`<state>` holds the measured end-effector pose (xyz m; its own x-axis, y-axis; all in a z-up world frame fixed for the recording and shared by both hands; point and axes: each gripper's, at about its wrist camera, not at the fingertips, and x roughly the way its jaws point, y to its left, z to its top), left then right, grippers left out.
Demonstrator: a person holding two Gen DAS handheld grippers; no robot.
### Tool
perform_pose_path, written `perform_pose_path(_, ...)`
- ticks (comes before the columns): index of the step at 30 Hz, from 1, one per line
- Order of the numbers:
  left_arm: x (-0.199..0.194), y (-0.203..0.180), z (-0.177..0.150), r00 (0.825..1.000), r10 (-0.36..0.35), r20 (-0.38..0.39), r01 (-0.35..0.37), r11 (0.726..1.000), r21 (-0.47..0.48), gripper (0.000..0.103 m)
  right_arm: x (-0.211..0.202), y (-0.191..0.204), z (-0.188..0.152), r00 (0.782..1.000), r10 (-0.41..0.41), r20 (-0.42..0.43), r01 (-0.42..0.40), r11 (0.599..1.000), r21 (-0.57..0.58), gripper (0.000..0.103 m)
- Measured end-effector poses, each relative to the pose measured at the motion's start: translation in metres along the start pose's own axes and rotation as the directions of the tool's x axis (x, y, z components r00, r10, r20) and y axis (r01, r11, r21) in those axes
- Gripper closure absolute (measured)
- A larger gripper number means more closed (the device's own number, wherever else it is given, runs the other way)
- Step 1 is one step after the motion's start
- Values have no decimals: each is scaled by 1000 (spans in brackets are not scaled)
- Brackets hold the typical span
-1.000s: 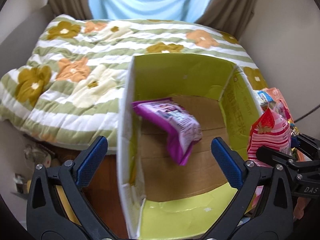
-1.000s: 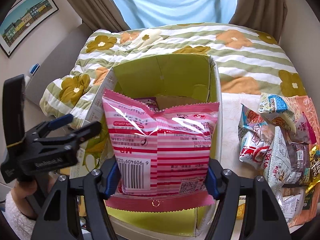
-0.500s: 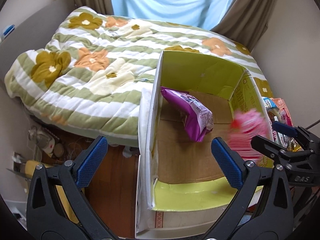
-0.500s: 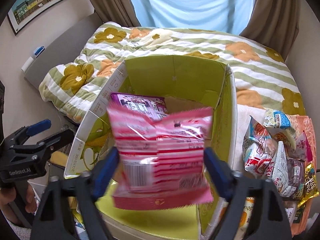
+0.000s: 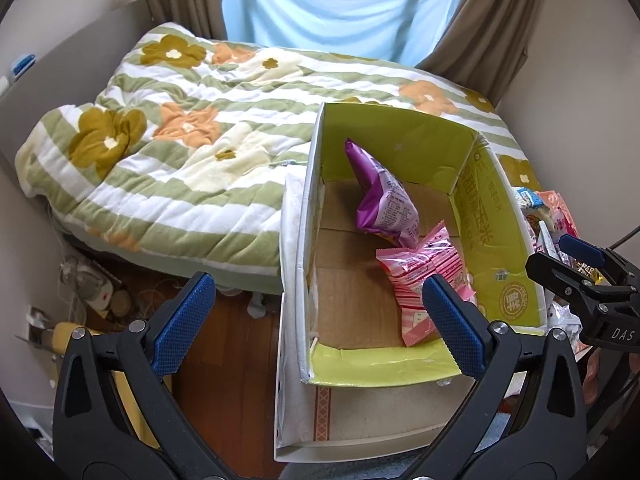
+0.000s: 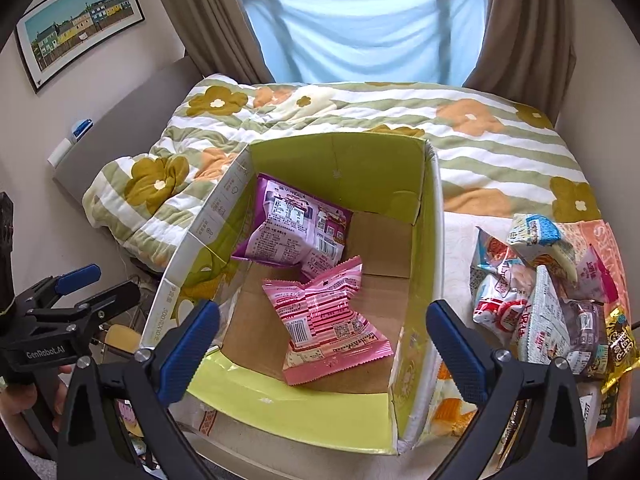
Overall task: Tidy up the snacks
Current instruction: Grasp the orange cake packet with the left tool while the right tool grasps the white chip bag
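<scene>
The right gripper [image 6: 322,348] is standing with its blue-padded fingers [image 6: 188,346] spread wide, having just been opening, and nothing is lying between them. Just beyond and below the fingertips, the pink striped snack packet [image 6: 326,320] is lying flat on the brown floor of the green-lined cardboard box [image 6: 426,220], clear of both pads. Farther ahead, the purple snack packet [image 6: 294,226] is leaning against the box's left wall, its lower corner touching the pink one. Out past the right finger, a loose pile of snack packets [image 6: 544,292] is sitting on the bench [image 6: 456,240] beside the box.

The left gripper [image 5: 318,326] is also holding its fingers [image 5: 182,324] wide apart with nothing between them. Its right finger is overlapping the near end of the pink striped snack packet [image 5: 424,272] in the picture, though whether it is touching cannot be told; its left finger is hanging over the wooden floor [image 5: 236,344] outside the box [image 5: 310,216]. The purple snack packet [image 5: 382,196] is standing tilted farther in. The right gripper's tip is showing at the right edge, over the pile [image 5: 548,220].

Beyond the box, a flowered, green-striped quilt [image 6: 480,128] is covering the bed, with a blue sheet [image 6: 360,32] hanging across the window between brown curtains [image 6: 520,20]. A framed picture [image 6: 80,24] is hanging on the left wall.
</scene>
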<state>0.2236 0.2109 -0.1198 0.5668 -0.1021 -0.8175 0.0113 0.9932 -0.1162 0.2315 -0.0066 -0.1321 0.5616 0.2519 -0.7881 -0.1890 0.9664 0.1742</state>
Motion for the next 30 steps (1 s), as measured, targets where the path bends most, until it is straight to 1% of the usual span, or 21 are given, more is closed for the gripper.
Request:
perform_pose_path(8,-14,-14,2,999,-34,32,32,998,53,0,-20,3,-7,999,-29,20,29,999,15,0)
perform_pose_path(10,-16,-21,3,998,-48,41,44,996,72,0,-25,0,-9,999,-36,27,35,999,39,0)
perform_pose_path(13,-20,-36,3,997,-67,45,62,993,98,0,-37,-9,-12,999,-27,41,23,997,78,0)
perform_pose_path(17,-26,-62,-2,995,-89,53,82,989,124,0,-59,-22,-20,994,-84,75,80,995,56,0)
perform_pose_path(18,-27,-69,-4,994,-93,54,86,988,127,0,-62,-26,-21,993,-88,76,83,995,55,0)
perform_pose_path(23,-29,-115,-14,993,-106,48,98,985,140,0,-76,-70,-35,998,-33,54,27,994,109,0)
perform_pose_path(26,-28,-147,-23,992,-120,30,115,984,136,0,-90,-100,-49,997,-64,43,59,993,107,0)
perform_pose_path(30,-26,-193,-41,991,-131,14,128,982,141,0,-116,-143,-69,994,-87,64,82,994,76,0)
